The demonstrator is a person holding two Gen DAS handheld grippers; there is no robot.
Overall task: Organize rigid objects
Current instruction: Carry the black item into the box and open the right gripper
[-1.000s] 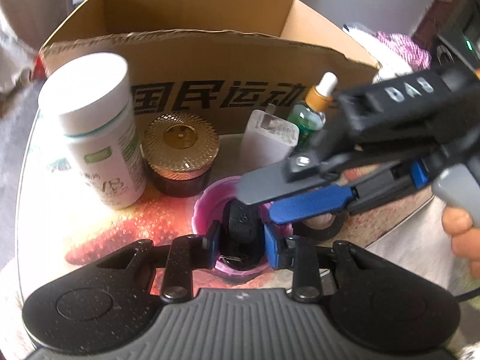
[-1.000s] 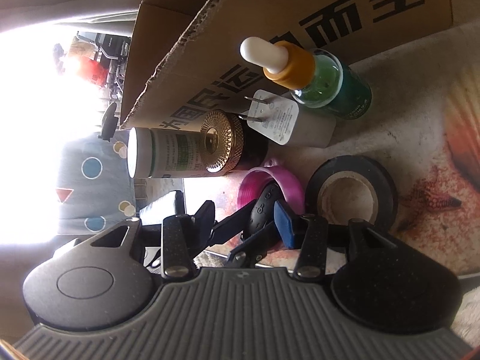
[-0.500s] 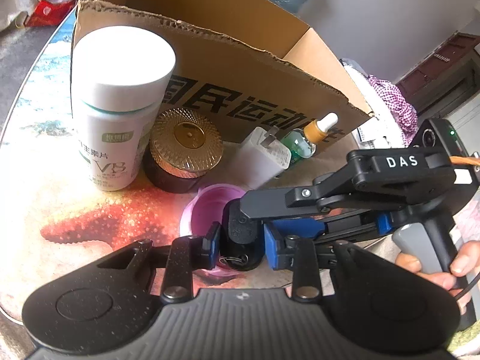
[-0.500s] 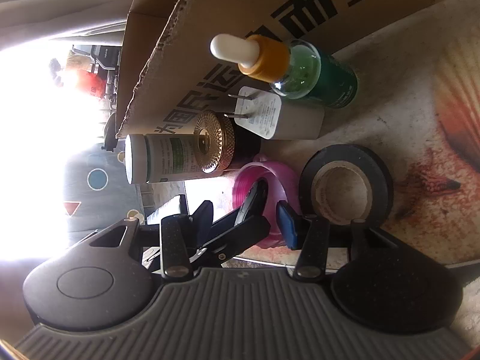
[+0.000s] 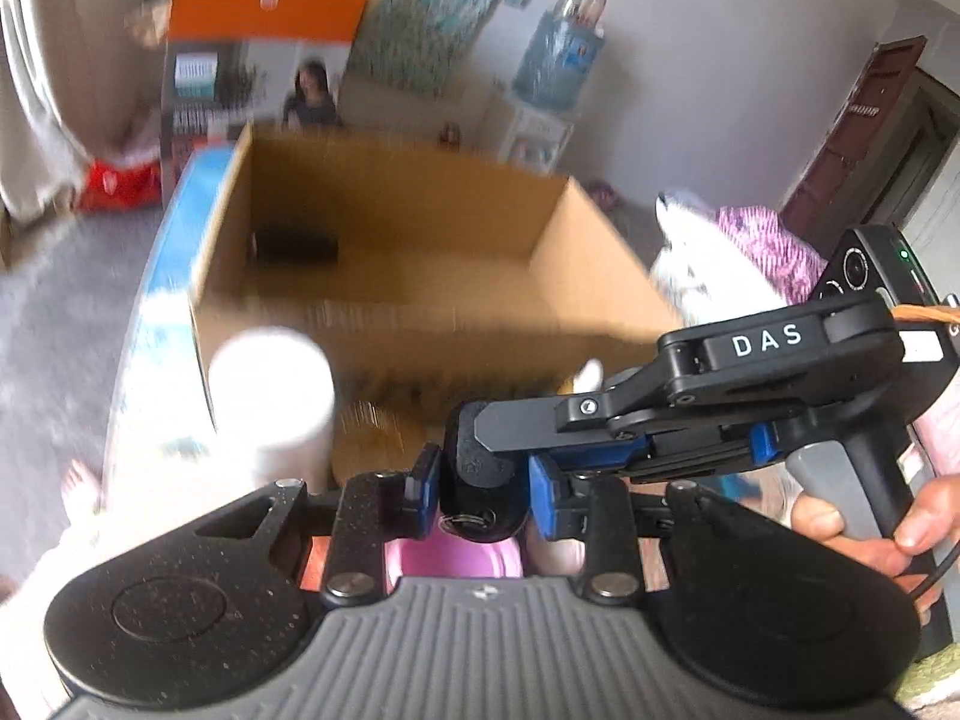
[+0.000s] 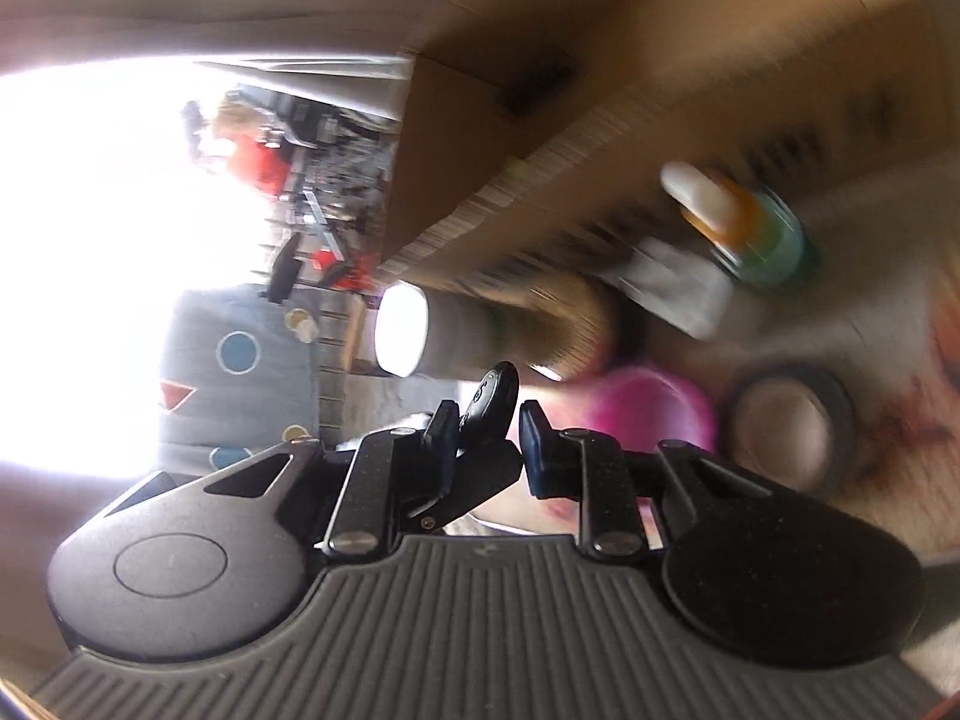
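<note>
Keep left gripper [image 5: 483, 483] clamped on black key fob [image 5: 480, 468]. Right gripper [image 6: 489, 438] closing, fob's tip between its pads. Carry over cardboard box [image 5: 384, 276]; release low inside.

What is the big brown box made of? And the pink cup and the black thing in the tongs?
The big brown box looks like cardboard: matte tan walls, with a ribbed, corrugated cut edge along the near rim. The pink cup seems to be plastic, smooth and evenly bright, though blur hides detail. The black thing held by the left tongs looks like hard, slightly glossy plastic with a small metal ring.
</note>
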